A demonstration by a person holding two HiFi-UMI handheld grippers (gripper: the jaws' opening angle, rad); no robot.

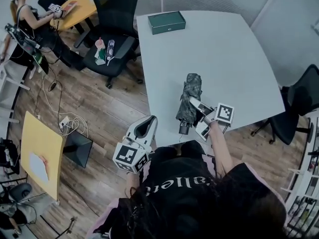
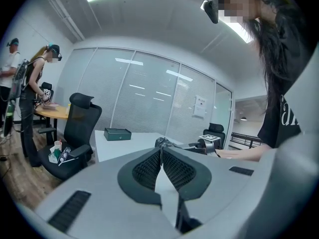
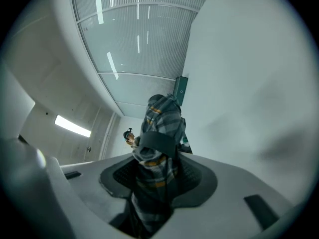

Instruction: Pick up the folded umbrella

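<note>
I read: right gripper (image 1: 196, 117) clamped on folded umbrella (image 1: 190, 94) — at table's (image 1: 234, 54) near edge | left gripper (image 1: 143, 129) jaws pinched together, empty

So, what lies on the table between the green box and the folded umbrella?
Nothing: in the head view only bare white table lies between the green box and the folded umbrella.

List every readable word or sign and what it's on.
"alle", partial, on the black shirt: the rest is folded away.
Sheet on the glass wall: too small to read.
Green box: nothing legible.
Marker cubes: square patterns, no words.
</note>
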